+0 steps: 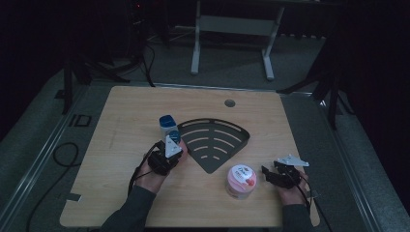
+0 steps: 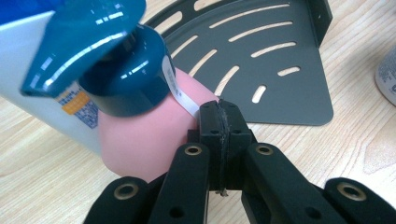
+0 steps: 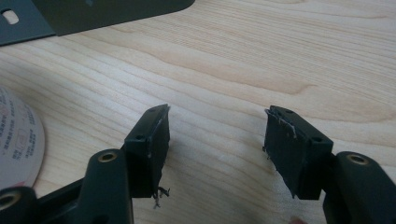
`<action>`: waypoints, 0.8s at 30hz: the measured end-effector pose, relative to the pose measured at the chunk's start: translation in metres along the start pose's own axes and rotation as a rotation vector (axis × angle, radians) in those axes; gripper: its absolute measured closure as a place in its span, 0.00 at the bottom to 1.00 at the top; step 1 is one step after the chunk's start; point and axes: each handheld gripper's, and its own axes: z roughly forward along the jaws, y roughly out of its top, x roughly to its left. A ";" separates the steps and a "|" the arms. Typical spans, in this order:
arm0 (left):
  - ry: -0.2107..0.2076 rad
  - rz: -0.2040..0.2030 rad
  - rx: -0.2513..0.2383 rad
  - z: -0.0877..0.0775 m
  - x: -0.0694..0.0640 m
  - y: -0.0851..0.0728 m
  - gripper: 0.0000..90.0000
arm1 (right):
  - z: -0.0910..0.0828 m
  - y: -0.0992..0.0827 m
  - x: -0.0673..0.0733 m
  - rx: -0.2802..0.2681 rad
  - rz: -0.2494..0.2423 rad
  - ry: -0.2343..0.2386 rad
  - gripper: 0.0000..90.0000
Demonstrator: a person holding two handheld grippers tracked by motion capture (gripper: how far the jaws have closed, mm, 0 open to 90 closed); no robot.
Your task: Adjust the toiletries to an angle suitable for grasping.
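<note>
The wooden tabletop (image 1: pixel 121 193) carries a dark slotted corner shelf (image 1: pixel 215 140) at its centre. At about ten o'clock from the shelf, touching or just beside its edge, lies a white bottle with a blue cap (image 1: pixel 168 127); at about five o'clock from it stands a pink-and-white round tub (image 1: pixel 240 181).

In the left gripper view the bottle (image 2: pixel 28 70) lies tilted, its cap (image 2: pixel 93 51) over something pink (image 2: pixel 144 135) beneath it (what that is I cannot tell). The left gripper (image 1: pixel 167 152) sits at the bottle's near end, jaws clenched together with nothing between them, their tips just beside the pink thing. The right gripper (image 1: pixel 276 175) rests at three o'clock of the tub, jaws parted and empty over bare wood.

The risk, as I judge it: closed jaws can only push. A nudge could roll the bottle off the shelf's edge or knock it askew. They must open before any grasp, and the glossy cap would likely slip under a shallow pinch.
</note>
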 end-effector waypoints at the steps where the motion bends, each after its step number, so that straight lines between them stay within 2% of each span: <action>1: 0.000 -0.001 0.003 0.001 0.000 -0.001 0.99 | 0.000 0.000 0.000 0.000 -0.001 0.000 0.44; 8: -0.002 0.000 0.002 0.002 -0.001 -0.003 0.99 | 0.000 0.000 0.000 0.001 0.003 0.001 0.44; 11: -0.051 0.004 -0.027 0.001 -0.001 -0.004 0.95 | 0.000 0.000 0.000 0.001 0.002 0.000 0.44; 13: -0.063 0.041 -0.022 0.001 -0.006 -0.003 0.92 | 0.000 0.000 0.000 0.001 0.001 -0.001 0.44; 15: -0.071 0.051 -0.025 0.004 -0.011 -0.003 0.89 | 0.000 0.000 0.000 0.002 -0.002 -0.001 0.44; 17: -0.071 0.051 -0.025 0.004 -0.011 -0.003 0.88 | 0.000 0.000 0.001 0.002 -0.003 -0.001 0.44; 18: -0.091 0.043 -0.031 0.009 -0.015 -0.003 0.85 | 0.000 0.000 0.001 0.000 -0.002 0.001 0.44; 24: -0.120 0.037 -0.039 0.016 -0.022 -0.005 0.76 | -0.001 0.000 0.000 0.001 0.001 0.007 0.44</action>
